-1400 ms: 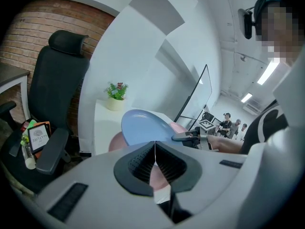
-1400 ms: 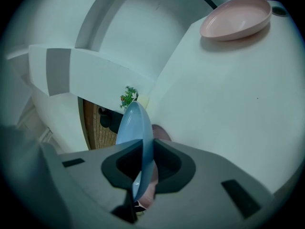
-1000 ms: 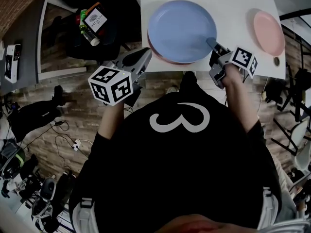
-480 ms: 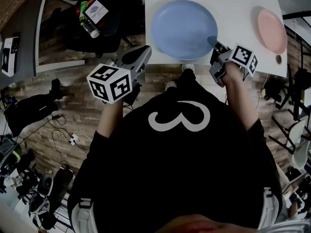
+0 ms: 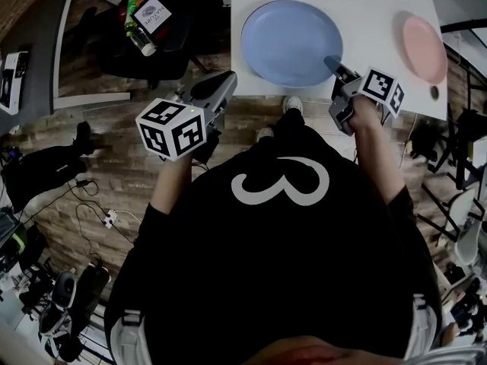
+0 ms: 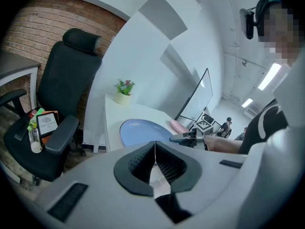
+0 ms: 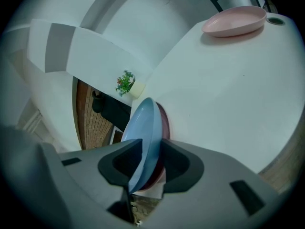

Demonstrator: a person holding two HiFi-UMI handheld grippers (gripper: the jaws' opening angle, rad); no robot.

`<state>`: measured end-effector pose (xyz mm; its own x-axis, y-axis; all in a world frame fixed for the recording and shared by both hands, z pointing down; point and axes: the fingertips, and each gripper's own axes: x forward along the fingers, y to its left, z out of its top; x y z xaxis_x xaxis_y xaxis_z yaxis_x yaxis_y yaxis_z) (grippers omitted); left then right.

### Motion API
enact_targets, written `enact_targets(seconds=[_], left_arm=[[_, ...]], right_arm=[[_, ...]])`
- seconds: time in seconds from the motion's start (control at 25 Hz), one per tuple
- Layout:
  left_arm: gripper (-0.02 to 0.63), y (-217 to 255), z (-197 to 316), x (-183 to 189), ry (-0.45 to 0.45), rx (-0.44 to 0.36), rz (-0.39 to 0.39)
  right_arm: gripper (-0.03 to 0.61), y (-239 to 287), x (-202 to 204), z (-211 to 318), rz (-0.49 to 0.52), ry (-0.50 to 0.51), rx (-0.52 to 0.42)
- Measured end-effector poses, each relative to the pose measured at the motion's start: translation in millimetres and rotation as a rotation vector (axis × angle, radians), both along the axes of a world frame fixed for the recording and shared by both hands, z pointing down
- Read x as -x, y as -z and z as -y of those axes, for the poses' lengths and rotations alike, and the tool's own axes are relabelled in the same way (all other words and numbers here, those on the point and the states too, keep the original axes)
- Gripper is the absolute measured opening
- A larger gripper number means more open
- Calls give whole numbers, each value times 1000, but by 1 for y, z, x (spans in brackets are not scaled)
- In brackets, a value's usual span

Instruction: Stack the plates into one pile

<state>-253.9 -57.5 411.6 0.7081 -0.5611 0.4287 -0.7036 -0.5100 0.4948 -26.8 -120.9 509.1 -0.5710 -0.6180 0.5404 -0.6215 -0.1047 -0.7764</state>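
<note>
A large blue plate (image 5: 291,40) lies on the white table (image 5: 373,6), on top of a dark red plate (image 7: 163,123) whose rim shows only in the right gripper view. My right gripper (image 5: 333,65) is at the blue plate's near right rim. Its jaws are opening, and the stacked rims (image 7: 145,128) still sit loosely between them. A smaller pink plate (image 5: 423,49) rests apart at the table's right end. My left gripper (image 5: 222,86) hangs shut and empty off the table's near left corner, its pads (image 6: 155,149) touching each other.
A black office chair (image 5: 152,44) with a bottle and a booklet on its seat stands left of the table. A small potted plant (image 6: 124,90) sits at the table's far edge. A small dark round object (image 5: 434,93) lies near the pink plate. Cables trail over the floor at left.
The red rim that showed under the blue plate's near left edge is now covered by the blue plate. Both grippers have stayed nearly where they were.
</note>
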Motion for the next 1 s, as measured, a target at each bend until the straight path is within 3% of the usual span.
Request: enact_targets(seconds=[0.48,0.8,0.88,1.0], left_arm=[[17,2,-11,0,-1,-2,-27],[17,-1,-16,-22,-49,-3,-42],[17,1,-13,-29,-70,-8,-49],[17,8,-8,-43,-103,-23,-54]], right_arm=[[173,4,2,-22,-142,111,-22],[173,14,-8,-43,-49,64,-43],[151,18,-9,-46,-8,48,-49],[56,26,-23,-48,-7,28,-82]])
